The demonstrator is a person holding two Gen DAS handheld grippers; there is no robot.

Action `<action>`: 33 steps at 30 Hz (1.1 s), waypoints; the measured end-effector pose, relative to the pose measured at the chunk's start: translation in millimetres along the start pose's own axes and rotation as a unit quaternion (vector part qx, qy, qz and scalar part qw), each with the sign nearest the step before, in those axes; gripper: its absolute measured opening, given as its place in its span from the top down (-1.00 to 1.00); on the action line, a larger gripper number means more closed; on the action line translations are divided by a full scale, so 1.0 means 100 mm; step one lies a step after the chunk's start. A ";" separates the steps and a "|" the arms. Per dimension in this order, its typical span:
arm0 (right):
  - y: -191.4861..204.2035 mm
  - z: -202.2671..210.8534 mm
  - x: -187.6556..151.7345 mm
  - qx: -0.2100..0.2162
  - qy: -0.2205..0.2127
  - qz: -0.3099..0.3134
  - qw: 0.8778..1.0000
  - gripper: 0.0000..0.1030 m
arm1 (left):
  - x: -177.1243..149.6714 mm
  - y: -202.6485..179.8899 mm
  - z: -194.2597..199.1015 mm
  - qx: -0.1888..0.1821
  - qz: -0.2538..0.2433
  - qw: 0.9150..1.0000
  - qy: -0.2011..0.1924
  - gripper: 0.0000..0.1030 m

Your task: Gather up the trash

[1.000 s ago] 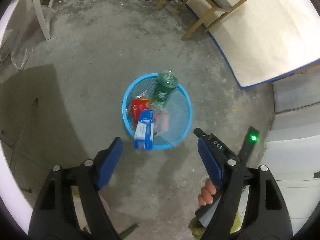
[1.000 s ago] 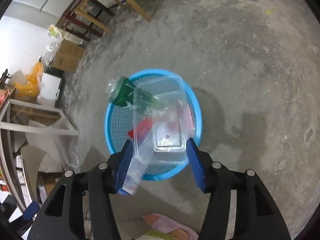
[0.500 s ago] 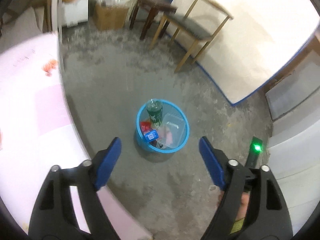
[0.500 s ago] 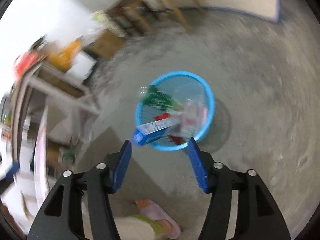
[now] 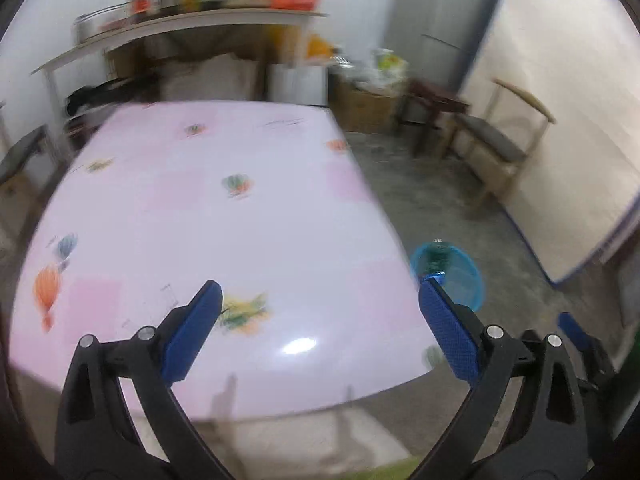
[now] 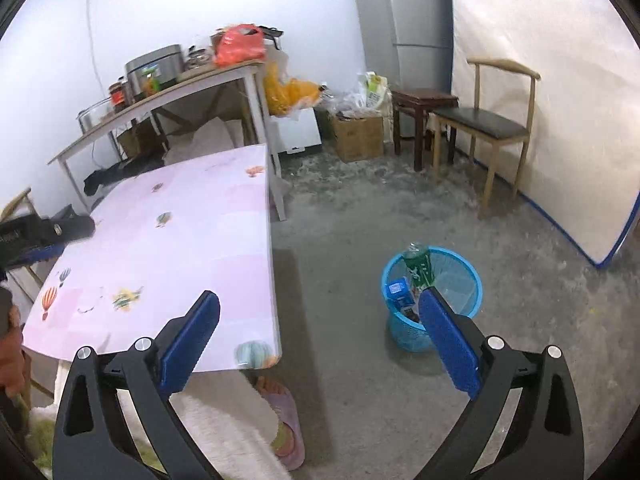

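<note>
A blue mesh trash basket point(image 6: 464, 304) stands on the concrete floor to the right of the table. It holds a green bottle point(image 6: 418, 266), a blue box point(image 6: 398, 294) and a clear plastic container. The basket also shows in the left wrist view point(image 5: 466, 280), partly behind the table edge. My left gripper point(image 5: 320, 300) is open and empty above the pink table point(image 5: 208, 216). My right gripper point(image 6: 320, 312) is open and empty, raised over the floor between the table point(image 6: 180, 232) and the basket.
A wooden chair point(image 6: 492, 128) and a dark stool point(image 6: 422, 100) stand by the far wall beside a fridge point(image 6: 404, 8). A cardboard box point(image 6: 356, 136) and bags sit on the floor. A white side table point(image 6: 168, 92) carries pots. A slippered foot point(image 6: 284, 424) is below.
Both grippers have lifted and tilted up from over the basket to face the room and table. The clear container left the right gripper and lies in the basket.
</note>
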State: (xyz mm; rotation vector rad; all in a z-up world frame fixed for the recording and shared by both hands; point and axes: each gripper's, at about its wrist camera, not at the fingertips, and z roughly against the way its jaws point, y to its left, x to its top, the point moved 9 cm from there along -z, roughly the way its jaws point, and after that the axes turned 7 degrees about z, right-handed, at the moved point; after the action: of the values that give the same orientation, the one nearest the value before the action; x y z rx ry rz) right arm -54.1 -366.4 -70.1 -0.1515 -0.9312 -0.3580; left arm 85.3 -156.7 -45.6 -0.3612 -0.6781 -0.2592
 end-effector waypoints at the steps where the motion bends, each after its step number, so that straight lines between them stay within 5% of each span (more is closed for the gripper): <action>1: 0.09 0.03 0.01 -0.006 -0.007 0.009 1.000 -0.88 | -0.05 0.11 0.04 0.013 0.003 1.000 -0.008 -0.84; 7: 0.51 0.24 -0.01 -0.071 -0.032 0.057 0.995 -0.88 | -0.19 0.52 0.17 0.131 -0.014 0.989 -0.068 -0.84; 14: 0.74 0.26 -0.29 -0.092 0.008 0.054 0.994 -0.88 | -0.53 0.91 0.15 0.195 -0.016 0.981 -0.006 -0.84; 33: 0.48 0.01 -0.44 -0.128 0.060 0.021 0.990 -0.88 | -0.66 0.89 0.02 0.185 -0.029 0.982 0.012 -0.84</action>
State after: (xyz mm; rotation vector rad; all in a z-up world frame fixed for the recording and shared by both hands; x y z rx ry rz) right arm -61.3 -310.9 -103.9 -0.3803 -0.7604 -0.4419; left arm 65.8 -67.9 -108.6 0.0167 -0.6984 -0.1864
